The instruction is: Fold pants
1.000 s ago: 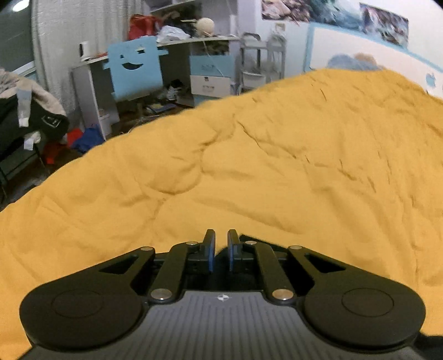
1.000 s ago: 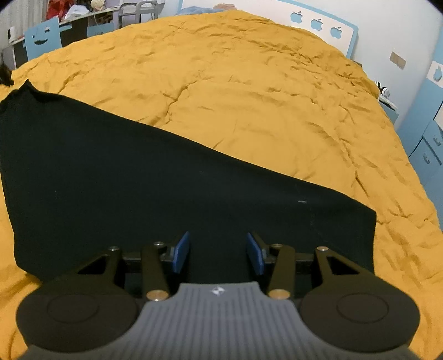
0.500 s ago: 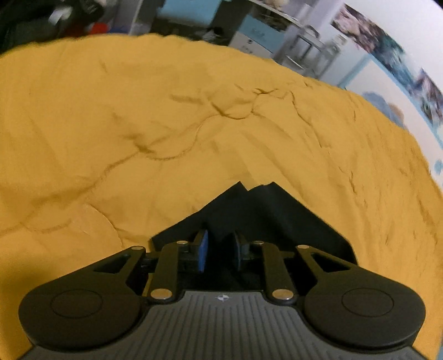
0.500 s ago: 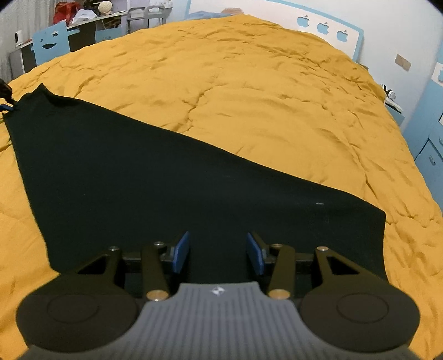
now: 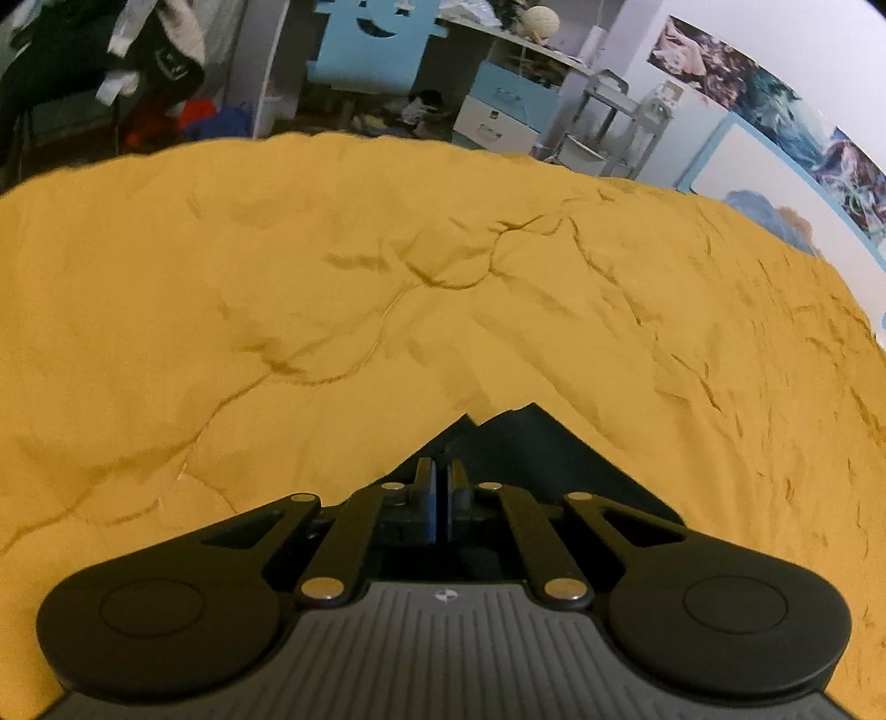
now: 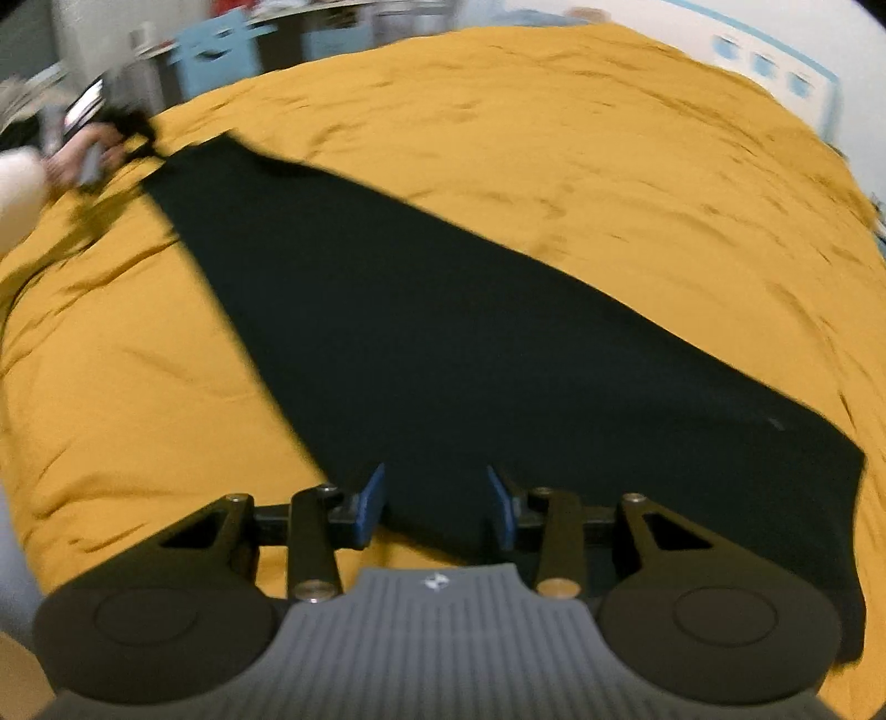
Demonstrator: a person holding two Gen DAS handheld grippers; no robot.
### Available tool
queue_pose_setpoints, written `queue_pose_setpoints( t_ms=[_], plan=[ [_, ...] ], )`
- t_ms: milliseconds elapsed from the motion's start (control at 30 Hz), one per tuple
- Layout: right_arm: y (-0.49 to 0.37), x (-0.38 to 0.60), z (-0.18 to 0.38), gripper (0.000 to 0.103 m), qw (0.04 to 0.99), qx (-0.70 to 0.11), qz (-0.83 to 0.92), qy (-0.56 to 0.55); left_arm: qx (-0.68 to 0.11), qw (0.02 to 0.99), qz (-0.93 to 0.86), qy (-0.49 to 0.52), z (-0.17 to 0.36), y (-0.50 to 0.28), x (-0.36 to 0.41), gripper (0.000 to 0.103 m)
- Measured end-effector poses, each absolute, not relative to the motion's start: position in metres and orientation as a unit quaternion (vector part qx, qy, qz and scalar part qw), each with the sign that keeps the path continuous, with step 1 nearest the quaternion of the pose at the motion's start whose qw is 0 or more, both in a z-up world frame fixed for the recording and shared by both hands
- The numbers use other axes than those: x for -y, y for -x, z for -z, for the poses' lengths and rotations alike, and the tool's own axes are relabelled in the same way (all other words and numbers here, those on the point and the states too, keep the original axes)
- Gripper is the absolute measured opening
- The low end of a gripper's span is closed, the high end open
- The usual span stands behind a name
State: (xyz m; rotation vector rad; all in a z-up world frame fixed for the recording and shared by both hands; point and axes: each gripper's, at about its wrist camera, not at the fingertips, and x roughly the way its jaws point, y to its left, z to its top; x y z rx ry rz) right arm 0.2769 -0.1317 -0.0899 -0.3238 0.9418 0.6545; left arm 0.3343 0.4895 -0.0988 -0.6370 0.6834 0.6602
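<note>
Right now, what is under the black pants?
The black pants lie spread on the yellow bedspread, which shows on every side of them. The left gripper is shut on one corner. Whatever sits directly beneath the cloth is covered.

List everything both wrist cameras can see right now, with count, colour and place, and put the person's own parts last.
pants: one pair, black, spread diagonally across the bed; a corner also shows in the left wrist view
duvet: one, mustard yellow, wrinkled, covering the bed under the pants
desk: one, pale top, cluttered, beyond the bed
blue chair back: one, light blue with a smiley cut-out, at the desk
headboard: one, white and blue, at the bed's far end
wall pictures: several, blue-toned, on the wall
left hand-held gripper: one, black with blue pads, shut at the pants' corner; whether it pinches cloth is unclear
right hand-held gripper: one, pads apart and closing, over the pants' near edge
hand: one, blurred, with a pale sleeve
</note>
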Motion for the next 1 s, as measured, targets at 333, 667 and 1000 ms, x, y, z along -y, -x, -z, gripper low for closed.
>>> queue_pose_setpoints(
  t_ms=[333, 667, 1000],
  plan=[
    [-0.276, 0.11, 0.106, 0.0, 0.801, -0.454, -0.358, 0.153, -0.329, 0.848, -0.306, 0.28, 0.091, -0.345, -0.493, 0.002],
    [-0.287, 0.136, 0.089, 0.0, 0.796, -0.467, -0.368, 0.108, -0.355, 0.859, -0.28, 0.242, 0.078, -0.327, -0.502, 0.002],
    [-0.277, 0.118, 0.091, 0.014, 0.798, -0.439, -0.38, 0.159, -0.353, 0.857, -0.287, 0.243, 0.096, -0.327, -0.505, 0.002]
  ],
)
